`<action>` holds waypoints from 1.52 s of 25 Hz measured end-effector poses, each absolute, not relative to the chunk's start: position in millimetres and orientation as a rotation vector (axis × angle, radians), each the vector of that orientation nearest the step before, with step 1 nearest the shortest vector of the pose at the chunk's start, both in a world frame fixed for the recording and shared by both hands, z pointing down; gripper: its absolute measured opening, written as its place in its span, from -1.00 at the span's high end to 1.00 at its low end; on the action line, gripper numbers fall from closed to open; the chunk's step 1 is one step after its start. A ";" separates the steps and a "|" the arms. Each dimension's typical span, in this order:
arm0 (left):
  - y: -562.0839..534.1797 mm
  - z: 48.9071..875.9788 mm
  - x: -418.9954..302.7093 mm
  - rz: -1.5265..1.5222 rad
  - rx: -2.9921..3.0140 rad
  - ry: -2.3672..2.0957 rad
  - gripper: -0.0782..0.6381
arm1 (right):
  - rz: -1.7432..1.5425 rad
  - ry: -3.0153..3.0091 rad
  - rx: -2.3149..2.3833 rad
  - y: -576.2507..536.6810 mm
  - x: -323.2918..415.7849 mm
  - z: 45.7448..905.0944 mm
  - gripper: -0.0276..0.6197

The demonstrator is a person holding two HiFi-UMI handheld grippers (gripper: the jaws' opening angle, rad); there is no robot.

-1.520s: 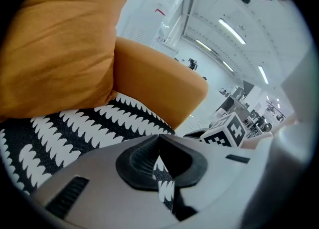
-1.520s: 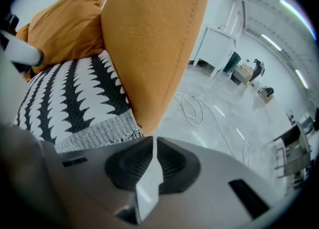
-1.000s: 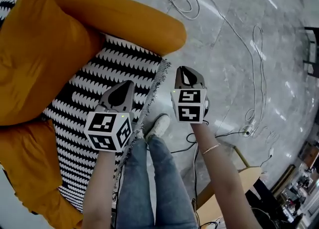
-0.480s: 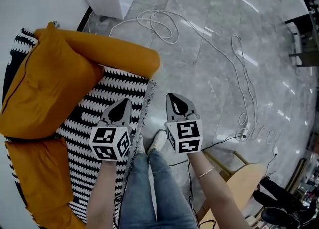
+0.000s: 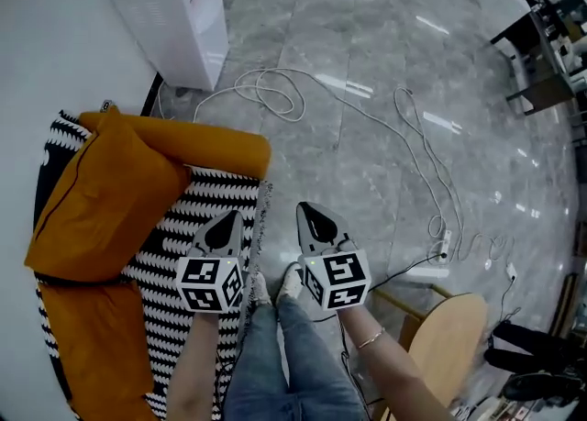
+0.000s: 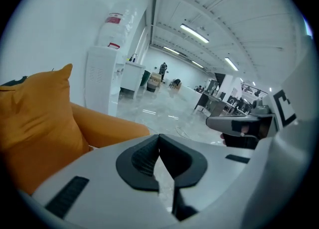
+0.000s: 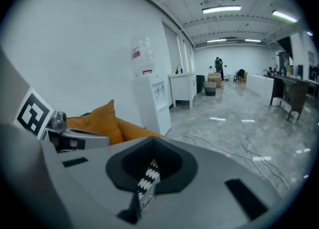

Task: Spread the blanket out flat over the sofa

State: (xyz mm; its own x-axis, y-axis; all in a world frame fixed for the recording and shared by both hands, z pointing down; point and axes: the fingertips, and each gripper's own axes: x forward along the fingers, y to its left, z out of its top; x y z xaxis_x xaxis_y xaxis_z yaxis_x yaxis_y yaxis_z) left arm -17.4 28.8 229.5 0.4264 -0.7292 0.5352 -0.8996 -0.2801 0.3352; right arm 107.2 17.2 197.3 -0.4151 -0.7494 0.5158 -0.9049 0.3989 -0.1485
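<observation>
The black-and-white blanket (image 5: 183, 217) lies over the seat of the orange sofa (image 5: 197, 144), with its fringed edge hanging at the front. An orange cushion (image 5: 101, 194) rests on its left part. My left gripper (image 5: 225, 220) hovers over the blanket's right strip, jaws shut and empty; in its own view (image 6: 159, 140) the pads meet and only floor shows past them. My right gripper (image 5: 306, 212) is over the floor, just right of the fringe and apart from it. It is shut (image 7: 152, 145); a sliver of blanket pattern (image 7: 148, 180) shows through the slit below its pads.
A white water dispenser (image 5: 174, 16) stands by the wall beyond the sofa. White cables (image 5: 275, 89) loop across the grey marble floor to a power strip (image 5: 431, 272). A round wooden stool (image 5: 445, 346) is at lower right. The person's legs (image 5: 275, 355) stand against the sofa's front.
Both grippers have drawn back from the sofa arm and sit lower in the head view. The right gripper, earlier beside the blanket's corner, is now farther from it. The view takes in more floor.
</observation>
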 end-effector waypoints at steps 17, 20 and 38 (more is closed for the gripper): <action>57.2 108.8 -2.6 0.248 2.210 -1.390 0.73 | 0.557 -2.399 1.530 64.5 124.0 86.1 0.89; 65.2 97.0 3.1 0.230 2.221 -1.388 0.73 | 0.552 -2.415 1.534 74.3 128.5 72.8 0.89; 94.0 6.4 20.5 0.169 2.401 -1.455 0.73 | 0.375 -2.549 1.602 106.1 138.3 -20.2 0.89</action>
State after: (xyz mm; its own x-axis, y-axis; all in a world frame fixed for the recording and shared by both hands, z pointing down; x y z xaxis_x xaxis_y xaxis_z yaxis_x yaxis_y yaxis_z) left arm 20.5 94.0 6.4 0.4719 -0.8403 0.2668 -0.8791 -0.4252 0.2155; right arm 138.3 106.1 -20.2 -0.4383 -0.8713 0.2210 -0.8980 0.4136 -0.1504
